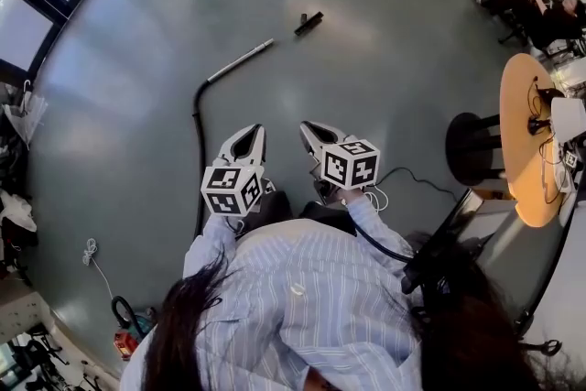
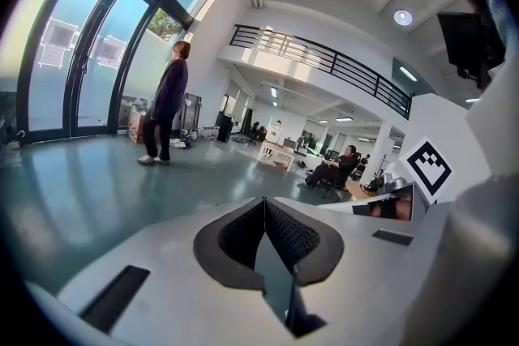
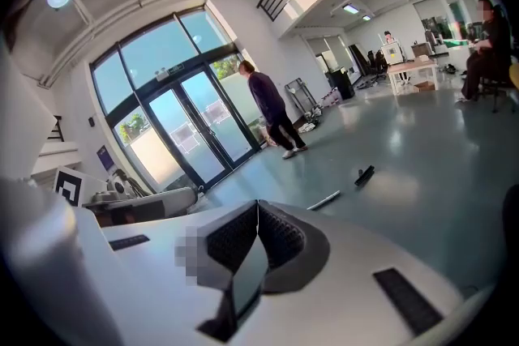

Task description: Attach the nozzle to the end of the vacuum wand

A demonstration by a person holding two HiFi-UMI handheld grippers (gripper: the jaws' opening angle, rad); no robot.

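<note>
The small black nozzle (image 1: 309, 23) lies flat on the floor at two o'clock of the silver vacuum wand (image 1: 240, 61), clear of its tip

On the floor (image 1: 385, 96), the nozzle (image 1: 309, 23) lies right of and beyond the vacuum wand (image 1: 240, 60), apart from it; the hose (image 1: 198, 151) lies nearer

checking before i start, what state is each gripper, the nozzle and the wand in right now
left gripper: shut, empty
right gripper: shut, empty
nozzle: lying on the floor, detached, apart from the wand
vacuum wand: lying on the floor, far end bare, near end joined to the hose
</note>
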